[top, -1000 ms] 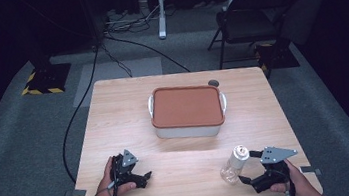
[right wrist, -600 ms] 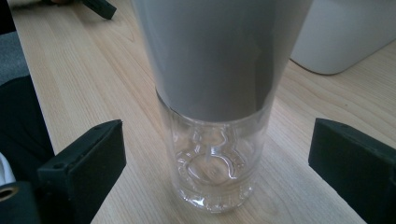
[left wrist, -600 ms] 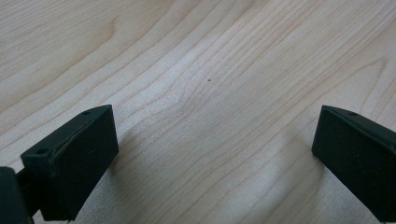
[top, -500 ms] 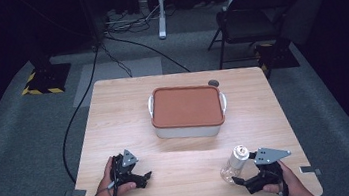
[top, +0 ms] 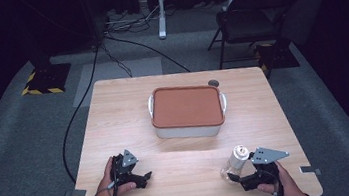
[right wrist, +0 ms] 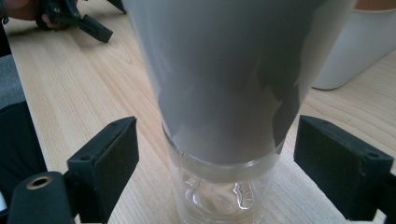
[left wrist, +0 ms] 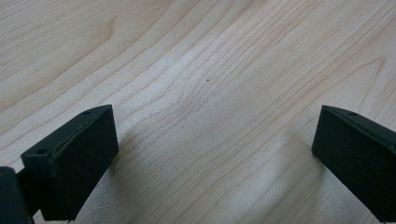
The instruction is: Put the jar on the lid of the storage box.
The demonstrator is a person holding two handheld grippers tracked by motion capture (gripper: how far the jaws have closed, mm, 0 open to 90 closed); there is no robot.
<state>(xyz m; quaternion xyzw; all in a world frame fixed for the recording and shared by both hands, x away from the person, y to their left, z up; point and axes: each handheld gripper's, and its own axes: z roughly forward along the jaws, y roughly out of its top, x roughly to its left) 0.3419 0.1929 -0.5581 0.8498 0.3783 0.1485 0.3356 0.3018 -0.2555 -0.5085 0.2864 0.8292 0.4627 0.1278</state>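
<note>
A clear plastic bottle (top: pixel 235 163) with a pale label and a silver cap stands near the table's front right edge. My right gripper (top: pixel 233 176) is open around its base; in the right gripper view the bottle (right wrist: pixel 233 93) rises between the two black jaws with a gap on each side. My left gripper (top: pixel 144 177) rests on the table at the front left, held by a hand. Its jaws (left wrist: pixel 215 158) stand wide apart over bare wood, with nothing between them.
A white box (top: pixel 186 130) with a rust-coloured lid (top: pixel 186 107) sits in the middle of the wooden table (top: pixel 182 177). A small dark round thing (top: pixel 213 83) lies behind it. A chair (top: pixel 252 13) and cables stand on the floor beyond.
My right gripper has edged left, closer around the bottle. The left gripper and the box have not moved.
</note>
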